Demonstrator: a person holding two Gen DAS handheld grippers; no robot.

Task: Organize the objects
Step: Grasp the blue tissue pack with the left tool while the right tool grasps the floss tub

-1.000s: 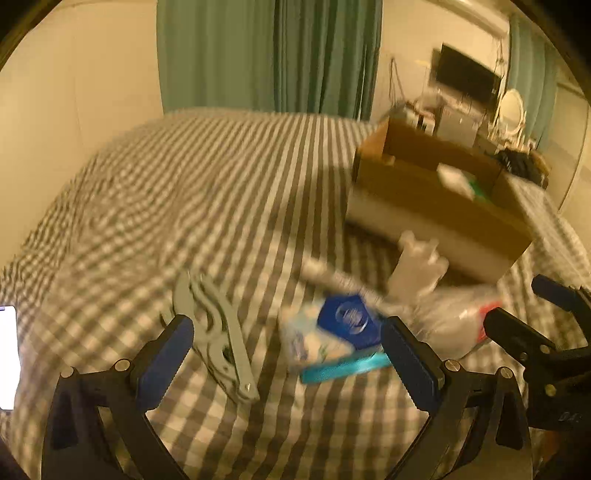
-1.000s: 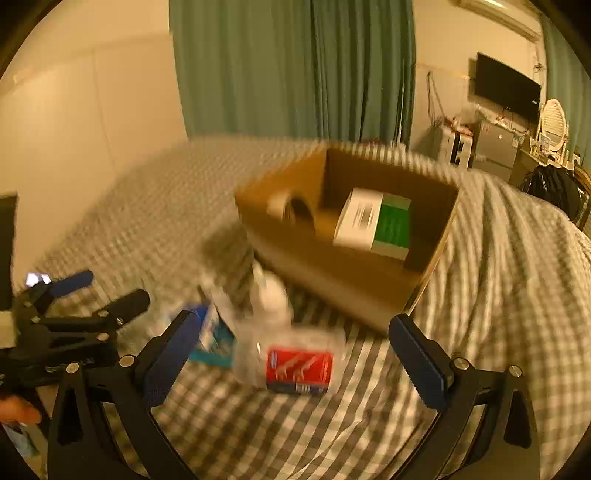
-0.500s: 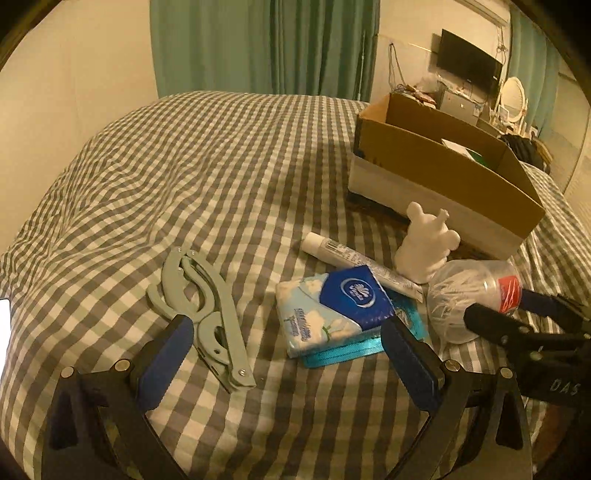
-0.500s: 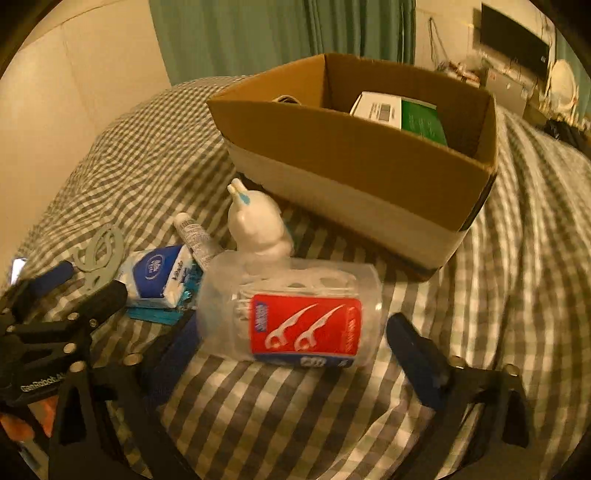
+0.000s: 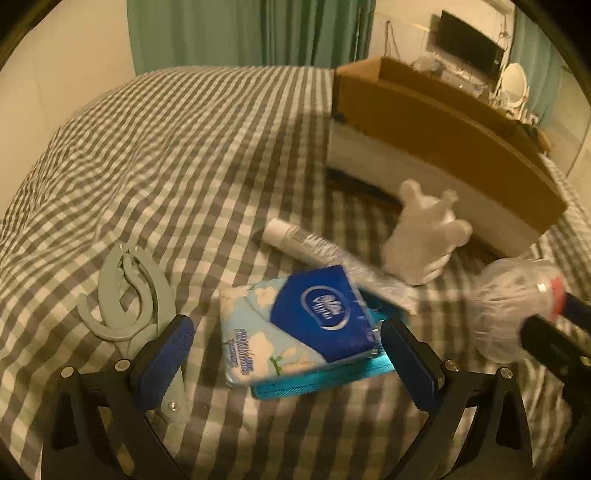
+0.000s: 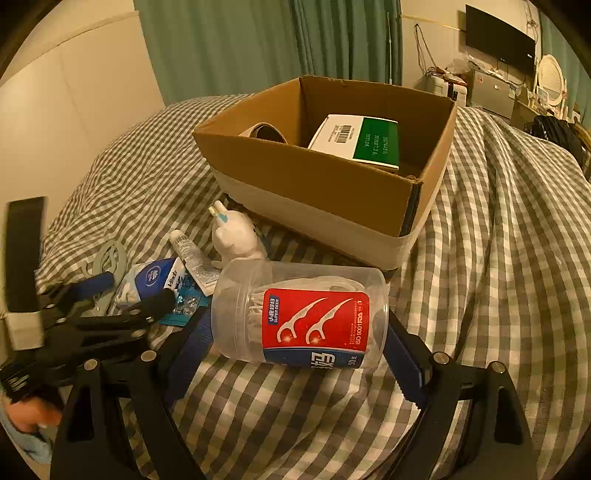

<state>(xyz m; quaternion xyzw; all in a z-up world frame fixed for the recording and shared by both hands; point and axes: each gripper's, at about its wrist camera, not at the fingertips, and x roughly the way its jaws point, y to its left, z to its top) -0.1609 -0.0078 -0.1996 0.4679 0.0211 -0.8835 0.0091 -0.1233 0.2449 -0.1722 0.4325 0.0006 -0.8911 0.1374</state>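
Observation:
My left gripper [image 5: 288,363] is open, its pads on either side of a blue tissue pack [image 5: 295,325] that lies on a teal packet [image 5: 332,376] on the checked bed. My right gripper [image 6: 295,354] is shut on a clear floss pick jar [image 6: 306,317] with a red label, which looks lifted off the bed; it shows at the right of the left wrist view [image 5: 513,306]. A cardboard box [image 6: 317,184] behind holds a green and white carton [image 6: 358,140] and a tape roll [image 6: 264,132].
A white figurine [image 5: 421,236] and a white tube [image 5: 314,247] lie between the tissue pack and the box. Grey-green plastic tongs [image 5: 129,295] lie to the left. The checked bedcover [image 5: 184,147] stretches back to green curtains [image 5: 251,33].
My left gripper has moved forward and down until its pads flank the tissue pack. My right gripper has closed on the floss jar and raised it slightly.

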